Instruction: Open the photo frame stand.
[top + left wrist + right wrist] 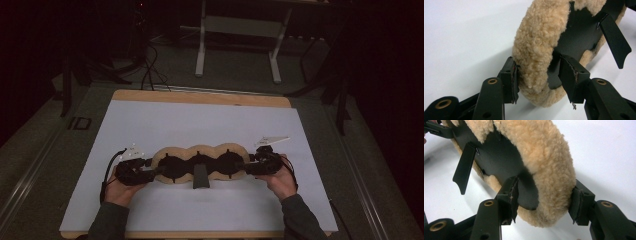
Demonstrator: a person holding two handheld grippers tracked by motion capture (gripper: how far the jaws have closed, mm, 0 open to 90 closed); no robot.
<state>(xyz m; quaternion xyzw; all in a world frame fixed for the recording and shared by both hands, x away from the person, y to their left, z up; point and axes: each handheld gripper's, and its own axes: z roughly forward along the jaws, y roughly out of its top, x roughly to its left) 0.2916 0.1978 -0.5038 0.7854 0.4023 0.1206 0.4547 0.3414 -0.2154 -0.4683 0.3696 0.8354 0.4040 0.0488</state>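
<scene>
Fleecy pad [200, 162] between left gripper [150, 172] and right gripper [247, 167]

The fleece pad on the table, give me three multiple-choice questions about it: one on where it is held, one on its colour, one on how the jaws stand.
1. Where do the two grippers hold the fleece pad?
A. Both at its middle
B. One at each end
C. Both at the left end

2. What colour is the pad's woolly rim?
A. Tan
B. Blue
C. Red

3. How do the left gripper's jaws stand?
A. Wide open, well clear of the pad
B. Shut on nothing
C. Closed on the pad's thick rim

Answers:
1. B: in the high view the left gripper and the right gripper meet opposite ends of the pad.
2. A: both gripper views show tan fleece around a black inner face.
3. C: in the left gripper view the pads press the rim from either side.
</scene>
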